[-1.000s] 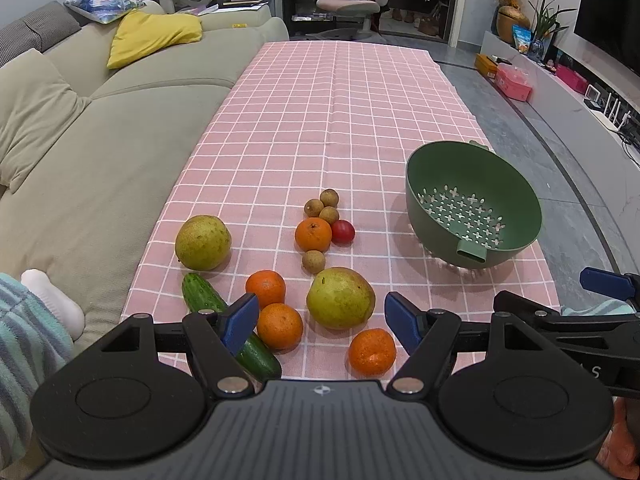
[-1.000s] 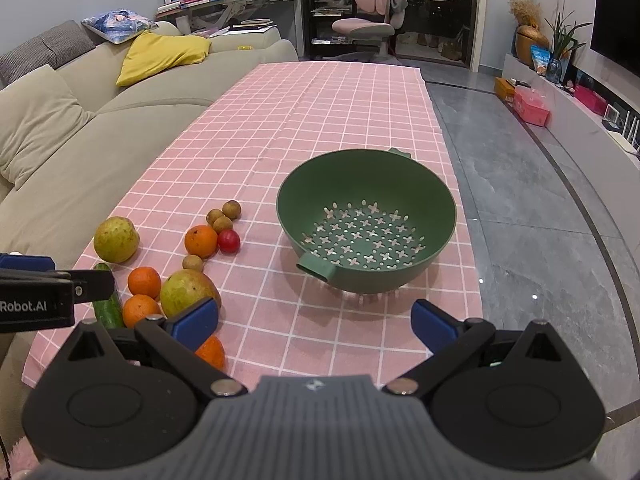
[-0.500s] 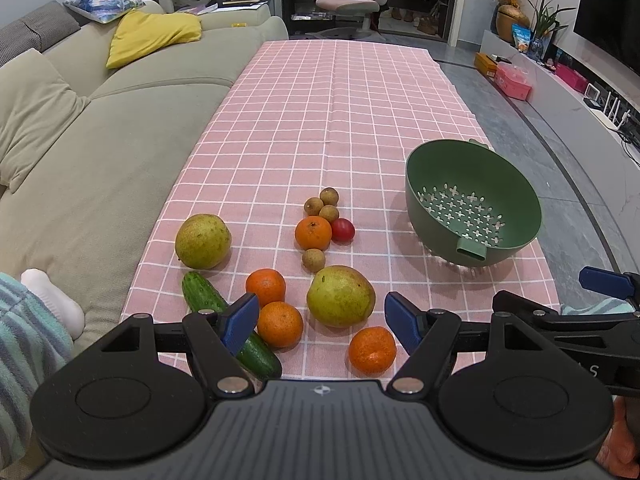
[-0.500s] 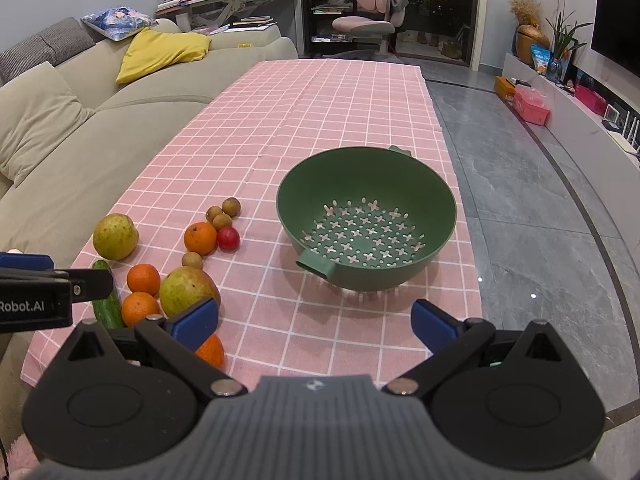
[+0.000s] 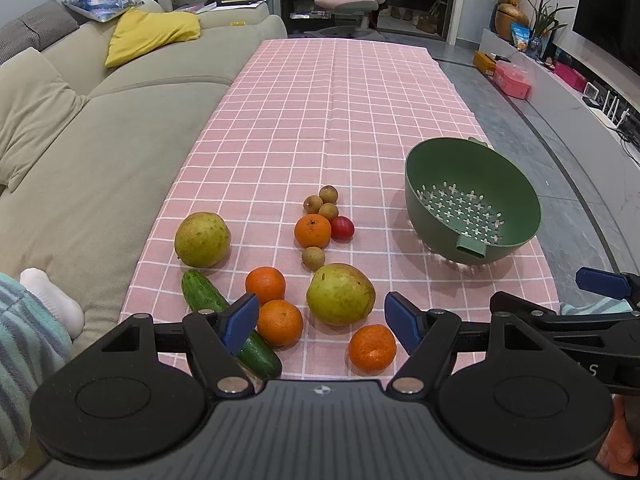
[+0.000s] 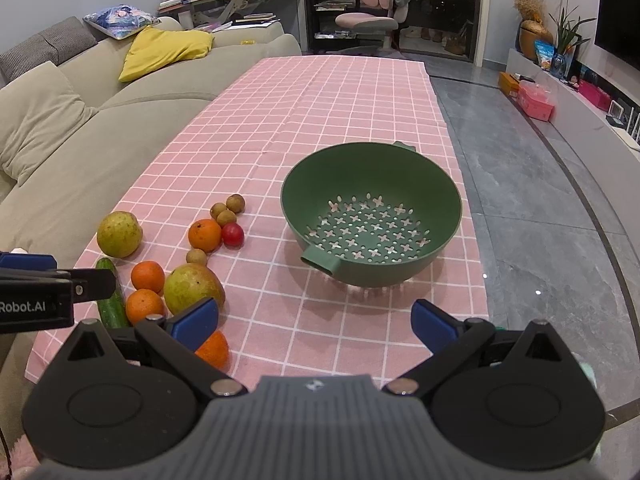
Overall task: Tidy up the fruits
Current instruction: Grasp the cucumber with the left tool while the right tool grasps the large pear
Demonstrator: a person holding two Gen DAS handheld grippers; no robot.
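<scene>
Fruit lies loose on the pink checked tablecloth [image 5: 320, 120]: two yellow-green pears [image 5: 340, 294] [image 5: 202, 239], several oranges [image 5: 372, 347], small brown longans [image 5: 329, 194], a red tomato [image 5: 342, 227] and a cucumber [image 5: 208, 300]. An empty green colander [image 5: 472, 200] stands to their right; it also shows in the right wrist view [image 6: 372, 212]. My left gripper [image 5: 322, 320] is open and empty, just short of the near pear and oranges. My right gripper [image 6: 314, 320] is open and empty in front of the colander.
A beige sofa [image 5: 80, 140] runs along the table's left edge. Grey floor [image 6: 540, 220] lies to the right, with a low TV shelf beyond. The far half of the tablecloth holds nothing. A pink chair [image 6: 372, 20] stands at the far end.
Both grippers have crept slightly forward; the jaws stay open. Nothing on the table has moved.
</scene>
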